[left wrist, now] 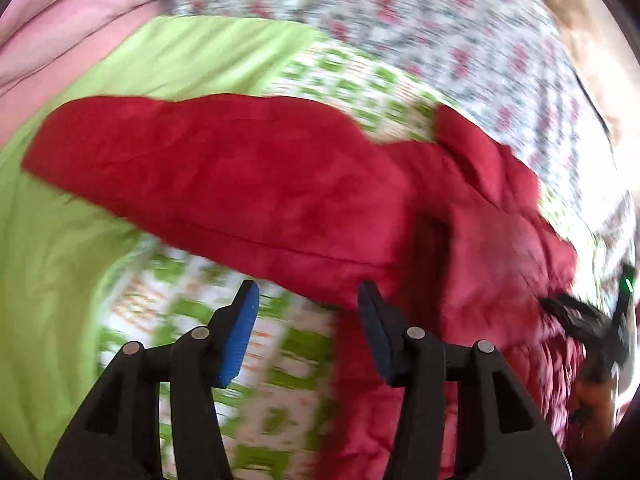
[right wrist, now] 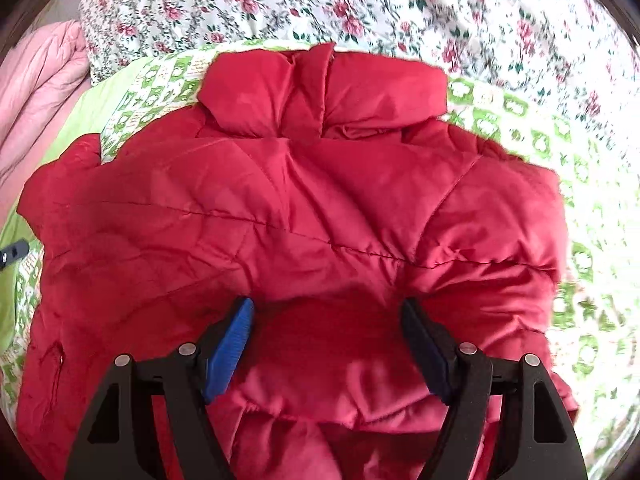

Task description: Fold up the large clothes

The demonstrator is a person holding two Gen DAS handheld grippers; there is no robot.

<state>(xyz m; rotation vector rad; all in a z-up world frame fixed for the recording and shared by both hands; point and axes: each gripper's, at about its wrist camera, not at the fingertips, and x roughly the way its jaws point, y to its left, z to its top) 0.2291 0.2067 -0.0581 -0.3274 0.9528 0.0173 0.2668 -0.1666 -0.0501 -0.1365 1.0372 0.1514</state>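
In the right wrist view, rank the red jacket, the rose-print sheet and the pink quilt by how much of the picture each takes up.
1. red jacket, filling most of the frame, though nearest the camera
2. rose-print sheet, across the top
3. pink quilt, a sliver at the left edge

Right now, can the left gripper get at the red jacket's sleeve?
Probably yes. The left gripper is open with nothing between its blue pads, and the red jacket's sleeve lies flat just ahead on the green patterned sheet, nothing covering it. The view is blurred, so the gap is uncertain.
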